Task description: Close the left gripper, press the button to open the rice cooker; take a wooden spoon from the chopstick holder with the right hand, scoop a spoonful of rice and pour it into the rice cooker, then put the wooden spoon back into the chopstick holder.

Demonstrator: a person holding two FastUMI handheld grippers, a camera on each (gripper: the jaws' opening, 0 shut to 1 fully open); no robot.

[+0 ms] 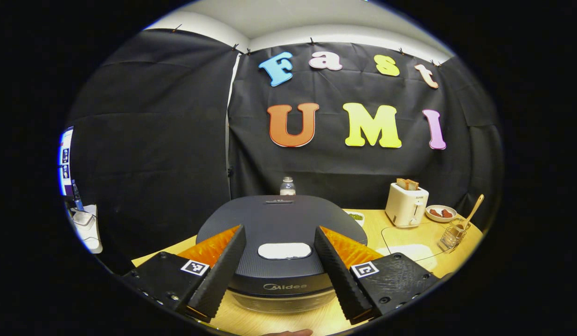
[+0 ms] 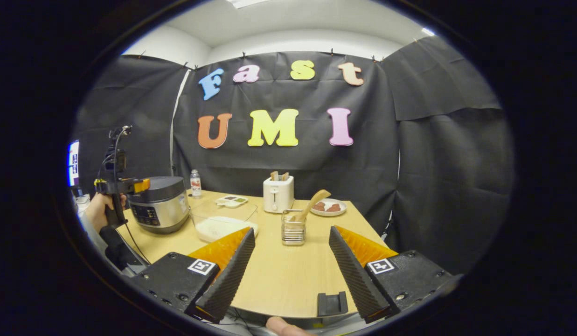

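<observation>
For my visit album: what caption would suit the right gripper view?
Open right gripper faces a wooden spoon in its chopstick holder; rice cooker closed.

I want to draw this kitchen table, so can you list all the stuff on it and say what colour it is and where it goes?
rice cooker: one, dark lid, silver body, table's left end, lid shut
button: one, white, on the lid's front
clear tub: one, white rice inside, beside the cooker
chopstick holder: one, wire, mid-table
wooden spoon: one, tan, standing in the holder
toaster: one, cream, at the back
plate: one, white, right of the toaster
bottle: one, clear, back left
table: one, light wood
left gripper: open, over the cooker
right gripper: open, facing the holder
</observation>
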